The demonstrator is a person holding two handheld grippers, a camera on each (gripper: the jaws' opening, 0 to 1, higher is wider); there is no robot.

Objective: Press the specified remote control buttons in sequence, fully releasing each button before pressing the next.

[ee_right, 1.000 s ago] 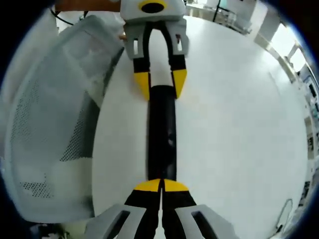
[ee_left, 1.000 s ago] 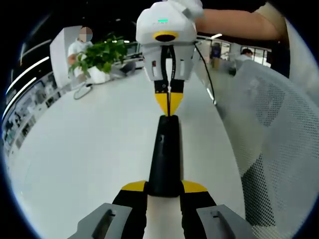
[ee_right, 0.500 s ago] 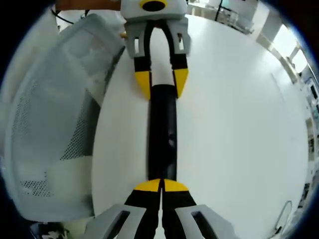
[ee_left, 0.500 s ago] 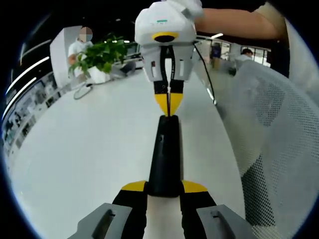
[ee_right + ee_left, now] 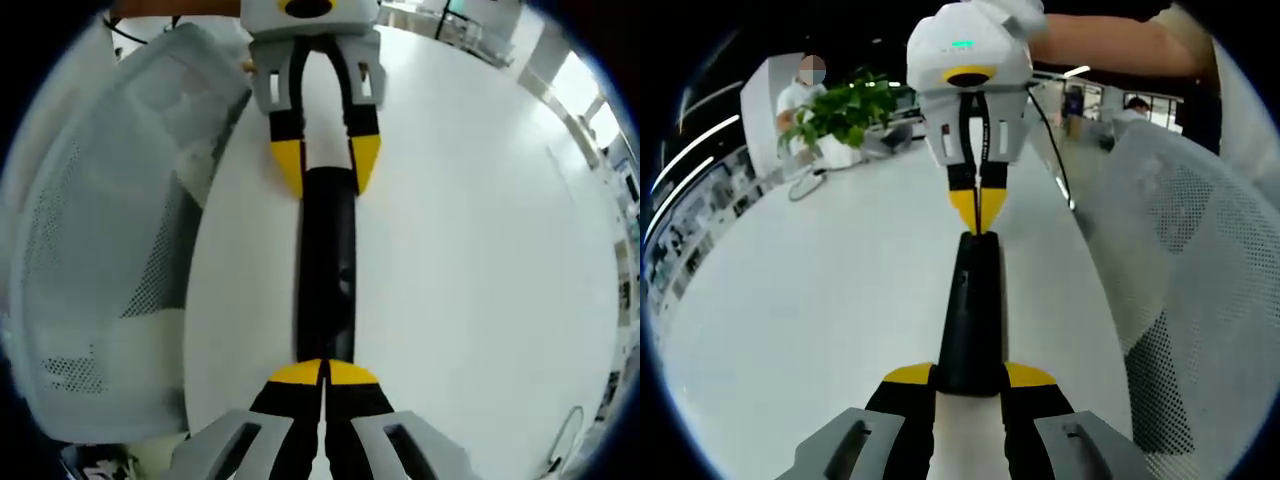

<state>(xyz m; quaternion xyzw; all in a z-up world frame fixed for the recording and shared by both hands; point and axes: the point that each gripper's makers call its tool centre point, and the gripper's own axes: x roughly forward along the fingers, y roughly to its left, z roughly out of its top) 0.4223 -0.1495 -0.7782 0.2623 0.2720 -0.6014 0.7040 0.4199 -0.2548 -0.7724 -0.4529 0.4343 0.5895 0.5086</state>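
A long black remote control point(image 5: 970, 300) lies lengthwise on the white table point(image 5: 820, 300). In the left gripper view my left gripper point(image 5: 969, 375) is shut on its near end, a yellow tip on each side. My right gripper point(image 5: 978, 208) comes in from the top, shut, its joined yellow tips resting on the remote's far end. In the right gripper view the remote point(image 5: 328, 270) runs up the middle. There the right gripper point(image 5: 325, 372) sits shut on its near end, and the left gripper point(image 5: 325, 165) clasps the far end. No buttons can be made out.
A white mesh chair point(image 5: 1180, 250) stands close along the table's edge; in the right gripper view the chair point(image 5: 110, 220) is at the left. A potted plant point(image 5: 845, 110) and a seated person point(image 5: 800, 90) are at the table's far side. Bare table point(image 5: 480, 250) spreads beside the remote.
Almost nothing differs: the right gripper's body has drifted very slightly, while its tips stay on the remote's end and the left gripper keeps its hold.
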